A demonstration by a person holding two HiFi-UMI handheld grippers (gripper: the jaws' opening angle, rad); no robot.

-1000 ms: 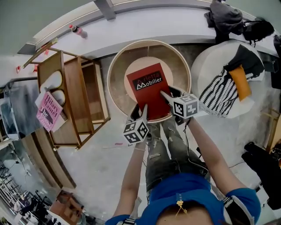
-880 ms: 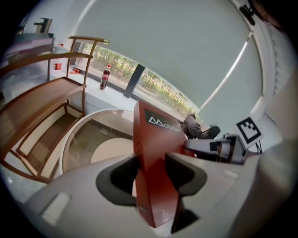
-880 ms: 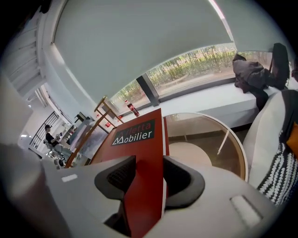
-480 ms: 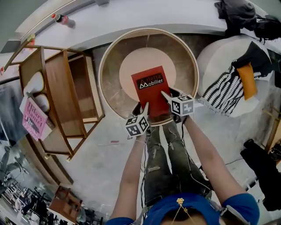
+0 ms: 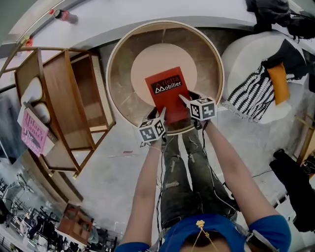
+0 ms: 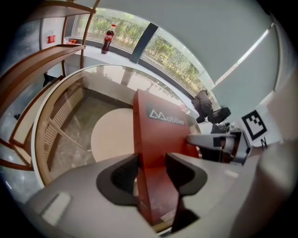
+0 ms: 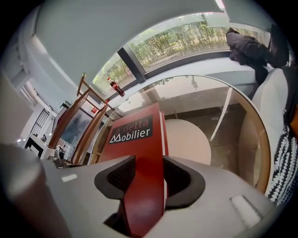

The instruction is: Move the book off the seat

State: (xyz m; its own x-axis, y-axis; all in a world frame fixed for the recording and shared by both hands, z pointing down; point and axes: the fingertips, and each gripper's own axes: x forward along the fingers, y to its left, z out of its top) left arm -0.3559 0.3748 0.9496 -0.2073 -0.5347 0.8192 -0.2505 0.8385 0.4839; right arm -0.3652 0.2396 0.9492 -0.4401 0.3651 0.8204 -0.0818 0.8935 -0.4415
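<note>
A red book with "Mobilier" on its cover is over the pale round seat of a wide round chair. My left gripper is shut on the near left edge of the book, pads pressed on both faces. My right gripper is shut on the near right edge of the book. In the left gripper view the left gripper clamps the book, with the right gripper beyond it. The right gripper grips the cover and pages.
A wooden rack with a pink book stands left of the chair. A white pouf with striped cloth is at the right. A cola bottle and a dark bag lie on the sill behind. The person's legs are below the chair.
Both grippers have kept their hold on the book's near edge. The book and grippers sit slightly higher in the head view, which has shifted over the chair.
</note>
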